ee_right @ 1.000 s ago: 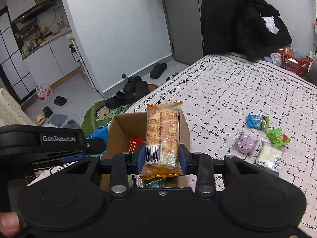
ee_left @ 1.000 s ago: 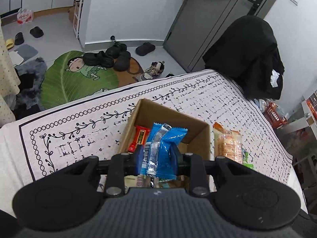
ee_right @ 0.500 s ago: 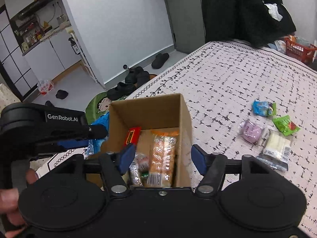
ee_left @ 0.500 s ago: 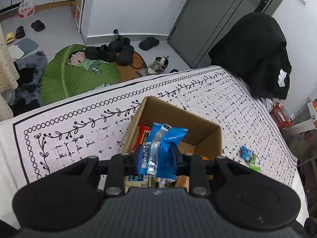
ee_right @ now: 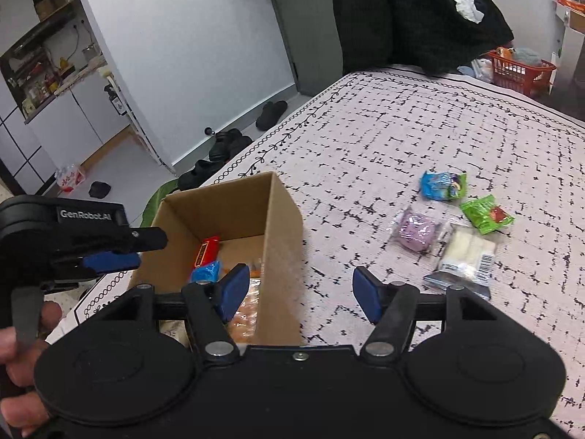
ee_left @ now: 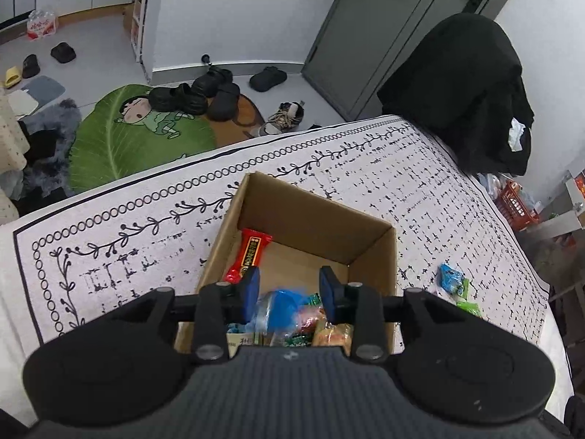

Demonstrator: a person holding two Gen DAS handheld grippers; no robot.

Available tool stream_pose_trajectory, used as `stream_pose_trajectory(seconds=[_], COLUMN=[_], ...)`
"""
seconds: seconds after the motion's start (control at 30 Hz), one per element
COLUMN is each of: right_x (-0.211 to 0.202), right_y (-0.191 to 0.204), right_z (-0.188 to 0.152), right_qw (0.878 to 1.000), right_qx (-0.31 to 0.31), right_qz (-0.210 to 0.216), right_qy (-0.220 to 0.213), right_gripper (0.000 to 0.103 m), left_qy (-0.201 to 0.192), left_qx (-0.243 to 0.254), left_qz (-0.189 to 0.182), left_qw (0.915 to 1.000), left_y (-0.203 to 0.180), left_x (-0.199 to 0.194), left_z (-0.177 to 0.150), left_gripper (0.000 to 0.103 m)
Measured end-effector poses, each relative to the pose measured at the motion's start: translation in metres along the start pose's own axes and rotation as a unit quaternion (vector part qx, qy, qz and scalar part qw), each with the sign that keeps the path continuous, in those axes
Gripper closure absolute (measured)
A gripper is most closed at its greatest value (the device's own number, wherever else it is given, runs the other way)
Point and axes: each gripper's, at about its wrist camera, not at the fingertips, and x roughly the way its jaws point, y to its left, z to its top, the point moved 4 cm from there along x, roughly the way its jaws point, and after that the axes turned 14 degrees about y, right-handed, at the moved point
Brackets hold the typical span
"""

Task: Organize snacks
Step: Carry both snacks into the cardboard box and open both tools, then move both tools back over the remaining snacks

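Snacks split two ways: we see the blue packet [ee_left: 281,307] lying blurred in the cardboard box [ee_left: 310,219] beneath the left tongs [ee_left: 289,294], whose jaws have just been opening, nothing clamped. Right tongs [ee_right: 299,292] stand apart, empty. Four packets [ee_right: 444,184] remain on the patterned tabletop [ee_right: 365,139].

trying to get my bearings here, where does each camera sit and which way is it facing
Left wrist view: sits on the left gripper, tilted down into the cardboard box with the bedspread and floor beyond; shows its own open blue pads, which have just been opening, with the blue packet below them.
Right wrist view: sits on the right gripper, tilted down over the box's right wall; shows its own open pads, the left gripper and a hand.
Shared: box, red bar, blue packet, loose snacks.
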Motion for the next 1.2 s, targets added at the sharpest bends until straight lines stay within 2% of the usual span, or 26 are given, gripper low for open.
stream_pose_trajectory(seconds=[0.23,0.37,0.47,0.73,1.2], right_x=[-0.009,-0.015,-0.02,-0.034,-0.035], right_y=[-0.027,-0.049,-0.067,-0.107,-0.153], right_z=[-0.003,-0.005,-0.006,-0.01,-0.017], right_qw=[1.0,1.0,0.999,0.998,0.996], right_qx=[0.014,0.026,0.04,0.061,0.09], right_qz=[-0.006,-0.012,-0.018,-0.029,-0.011], right_qy=[-0.004,-0.005,-0.008,-0.017,-0.018], right_gripper=[0.041,0.039,0.037,0.031,0.031], left_qy=[-0.008,-0.008,-0.012,-0.014,-0.011], left_qx=[-0.009,-0.001,0.008,0.039,0.091], left_qz=[0.023,0.041,0.046,0.04,0.029], left_qw=[0.9997,0.9991,0.9989,0.9983,0.9953], left_y=[0.0,-0.009,-0.02,-0.057,-0.119], left_x=[-0.007,-0.009,-0.01,-0.009,0.005], left_z=[-0.004,-0.009,-0.015,-0.031,-0.056], left_gripper=[0.05,0.033,0.026,0.023,0.023])
